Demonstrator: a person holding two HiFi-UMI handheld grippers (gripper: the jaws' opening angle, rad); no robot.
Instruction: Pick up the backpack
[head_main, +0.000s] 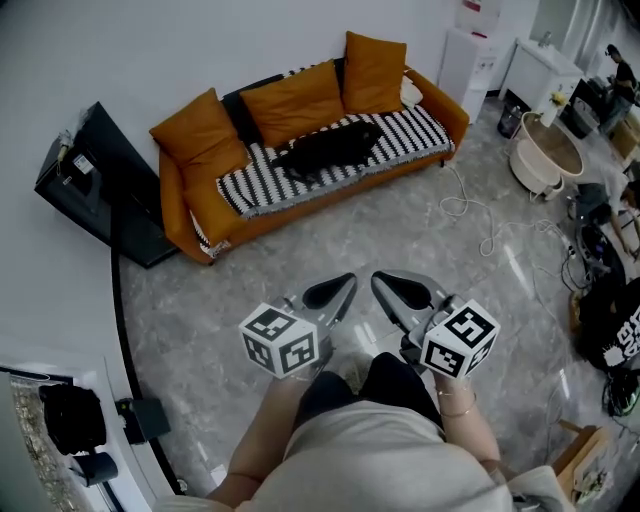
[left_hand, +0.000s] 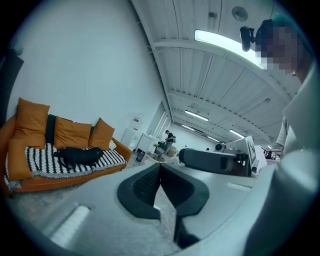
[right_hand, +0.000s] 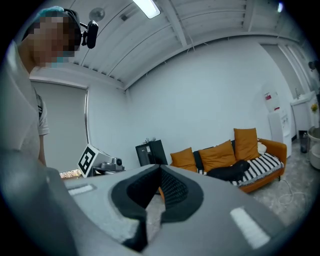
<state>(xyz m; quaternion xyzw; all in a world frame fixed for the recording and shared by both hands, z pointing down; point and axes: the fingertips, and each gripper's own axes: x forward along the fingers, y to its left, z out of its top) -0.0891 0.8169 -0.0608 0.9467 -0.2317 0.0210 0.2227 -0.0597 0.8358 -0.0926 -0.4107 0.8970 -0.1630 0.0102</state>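
A black backpack (head_main: 330, 147) lies flat on the striped cover of an orange sofa (head_main: 185, 222) across the room. It also shows in the left gripper view as the backpack (left_hand: 77, 156) and in the right gripper view as the backpack (right_hand: 230, 172). My left gripper (head_main: 348, 282) and right gripper (head_main: 378, 281) are held side by side over the grey floor, well short of the sofa. Both point toward it, and both are shut with nothing between their jaws.
Orange cushions (head_main: 296, 100) lean on the sofa back. A black cabinet (head_main: 100, 185) stands left of the sofa. A white cable (head_main: 480, 215) trails on the floor at right, near a round tub (head_main: 545, 152) and clutter (head_main: 610, 320). A white water dispenser (head_main: 468, 60) stands by the wall.
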